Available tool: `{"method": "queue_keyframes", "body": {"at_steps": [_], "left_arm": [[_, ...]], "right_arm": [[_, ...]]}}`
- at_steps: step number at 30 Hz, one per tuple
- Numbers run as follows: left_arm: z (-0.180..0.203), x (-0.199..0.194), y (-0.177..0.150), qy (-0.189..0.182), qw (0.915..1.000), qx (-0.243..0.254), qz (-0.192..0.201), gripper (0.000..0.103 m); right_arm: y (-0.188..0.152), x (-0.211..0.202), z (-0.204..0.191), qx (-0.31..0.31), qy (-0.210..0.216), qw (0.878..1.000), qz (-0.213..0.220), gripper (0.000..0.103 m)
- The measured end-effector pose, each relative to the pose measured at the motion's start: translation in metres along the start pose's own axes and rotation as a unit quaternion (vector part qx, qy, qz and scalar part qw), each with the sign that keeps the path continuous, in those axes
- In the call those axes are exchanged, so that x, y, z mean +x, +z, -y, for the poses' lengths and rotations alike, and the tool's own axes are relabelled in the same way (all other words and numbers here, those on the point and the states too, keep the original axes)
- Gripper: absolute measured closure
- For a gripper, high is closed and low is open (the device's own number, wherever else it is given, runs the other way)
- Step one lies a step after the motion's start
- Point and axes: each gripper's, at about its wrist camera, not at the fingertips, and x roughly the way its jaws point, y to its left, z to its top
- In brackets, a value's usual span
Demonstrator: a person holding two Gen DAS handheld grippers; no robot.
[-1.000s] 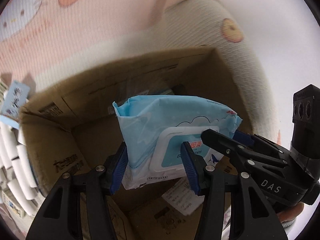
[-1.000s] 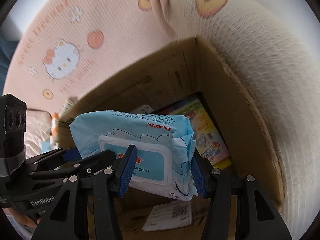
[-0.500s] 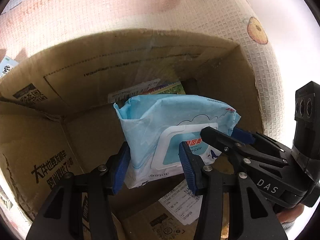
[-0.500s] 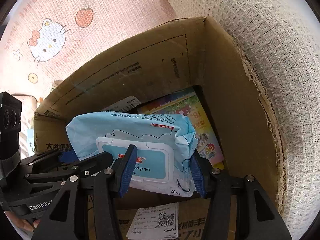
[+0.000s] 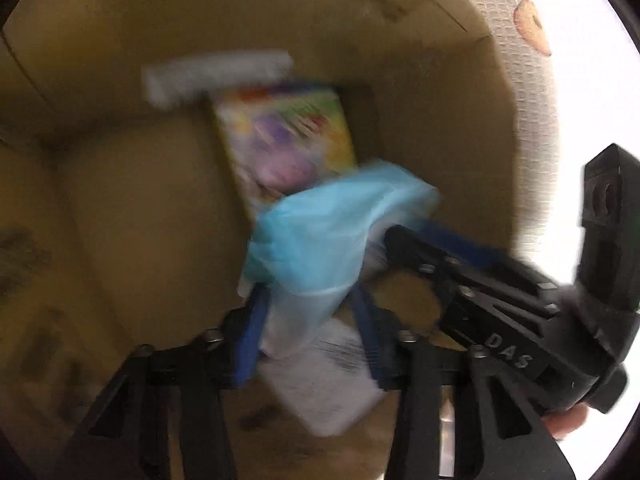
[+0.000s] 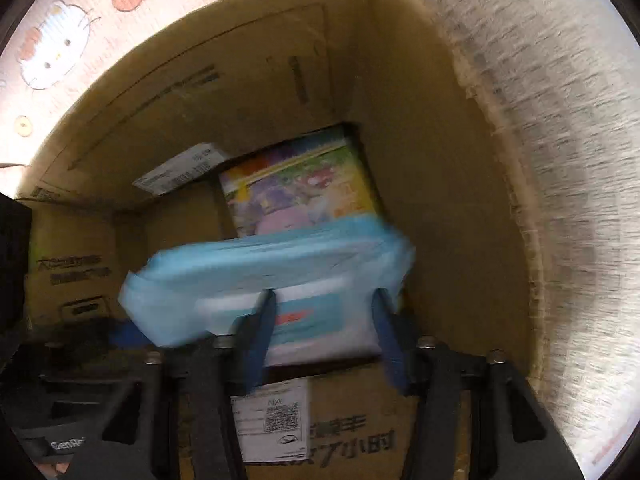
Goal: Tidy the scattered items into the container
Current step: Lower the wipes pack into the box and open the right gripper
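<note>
While both pairs of tongs sink into the cardboard box [image 6: 432, 200], your left gripper [image 5: 310, 334] and right gripper [image 6: 324, 334] have just been closing, wet wipes pack [image 6: 264, 268] between the blue pads. Blur hides whether they pinch it. Only the right view shows its lid; beyond lies a colourful picture book [image 6: 300, 184].

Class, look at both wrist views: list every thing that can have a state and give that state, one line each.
Cardboard box: open at the top, partly filled.
Wipes pack: held low inside the box, between both grippers' fingers.
Colourful flat packet: lying on the box floor, partly hidden by the pack.
Left gripper: jaws just been closing, clamped on the pack.
Right gripper: jaws just been closing, clamped on the pack.
</note>
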Motion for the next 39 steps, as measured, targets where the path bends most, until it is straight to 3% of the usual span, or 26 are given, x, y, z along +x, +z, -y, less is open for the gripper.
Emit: {"method": "queue_keyframes", "body": {"at_steps": [1,2,6,10,13,18,23,26,28,32,39], "left_arm": [[0.002,0.001,0.0,-0.028,0.9996,-0.002,-0.005,0.092],[0.005,0.001,0.0,-0.029,0.9996,0.002,-0.008,0.091],[0.025,-0.002,-0.003,0.083,0.9946,0.059,0.022,0.087],[0.018,-0.007,0.002,0.117,0.9914,0.047,0.035,0.061],[0.002,-0.01,0.014,0.141,0.9884,0.028,0.049,0.057],[-0.012,-0.006,0.027,0.133,0.9905,-0.001,0.034,0.055],[-0.017,0.008,0.032,0.146,0.9887,-0.014,0.03,0.044],[-0.022,0.018,0.034,0.151,0.9881,-0.022,0.018,0.044],[-0.03,0.024,0.034,0.126,0.991,-0.044,0.01,0.044],[-0.042,0.033,0.035,0.113,0.9913,-0.068,-0.004,0.062],[-0.04,0.03,0.036,0.111,0.9925,-0.05,0.008,0.073]], "right_arm": [[0.0,0.0,0.001,0.006,0.037,0.999,-0.002,0.096],[0.0,-0.001,0.002,0.011,0.048,0.999,0.004,0.096],[0.0,-0.004,0.002,0.019,-0.013,1.0,0.02,0.096],[-0.004,-0.004,0.0,0.008,-0.019,1.0,0.021,0.096],[0.0,-0.001,0.003,0.013,-0.022,0.999,0.021,0.095],[0.023,0.009,0.003,0.027,-0.021,0.999,0.015,0.095],[0.031,0.018,0.001,0.027,-0.021,0.999,0.005,0.095],[0.029,0.023,0.006,0.042,-0.023,0.999,-0.005,0.094],[0.028,0.025,0.011,0.059,-0.03,0.998,-0.011,0.094],[0.034,0.024,0.013,0.071,-0.03,0.997,0.0,0.093],[0.061,0.049,-0.003,0.053,-0.02,0.998,0.008,0.093]]}}
